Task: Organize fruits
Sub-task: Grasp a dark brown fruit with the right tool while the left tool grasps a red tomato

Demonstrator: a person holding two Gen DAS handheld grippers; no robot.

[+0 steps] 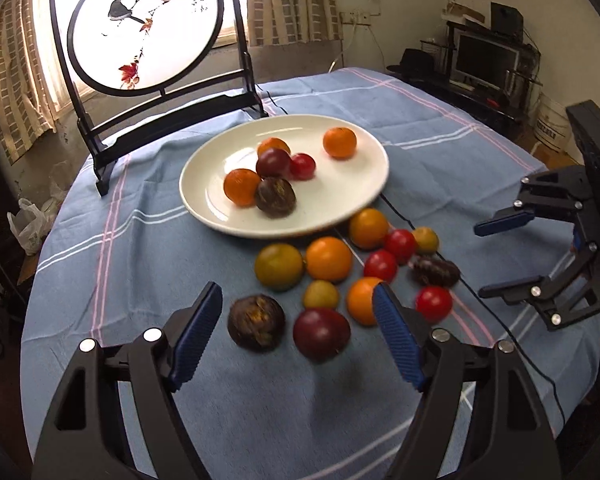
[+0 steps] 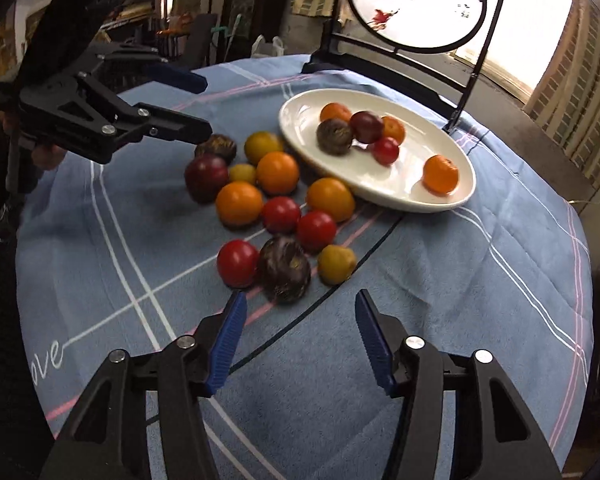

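Left black two-finger gripper with blue ribbed pads (image 1: 298,320): jaws spread apart, nothing between the pads, hung above the near edge of the loose fruit. Right black two-finger gripper with blue ribbed pads (image 2: 298,338): jaws apart at a narrower gap, likewise empty, poised over bare cloth just short of the pile. Nearest the left pads: dark mottled brown-purple round fruit (image 1: 256,322) and deep red-purple plum-like fruit (image 1: 321,333), side by side on the cloth. Nearest the right pads: dark purple wrinkled round fruit (image 2: 284,268), flanked by a glossy red round tomato-like fruit (image 2: 237,263) and a small yellow-green fruit (image 2: 336,263). Beyond: cluster of loose oranges, red and yellowish fruits, many touching, just beside the white oval ceramic plate (image 1: 228,216), which already held six pieces. Underneath all: round table under a blue cloth with white and pink stripes (image 1: 140,240); at the far edge, black-framed round screen painted with birds (image 1: 144,26). Risks judged: tight packing likely to let a closing finger nudge a neighbour and set round fruit rolling toward the table edge; both grippers working one pile likely to collide. Hard to make out: fruit kinds uncertain under motion blur; the hands on both grippers largely out of view.
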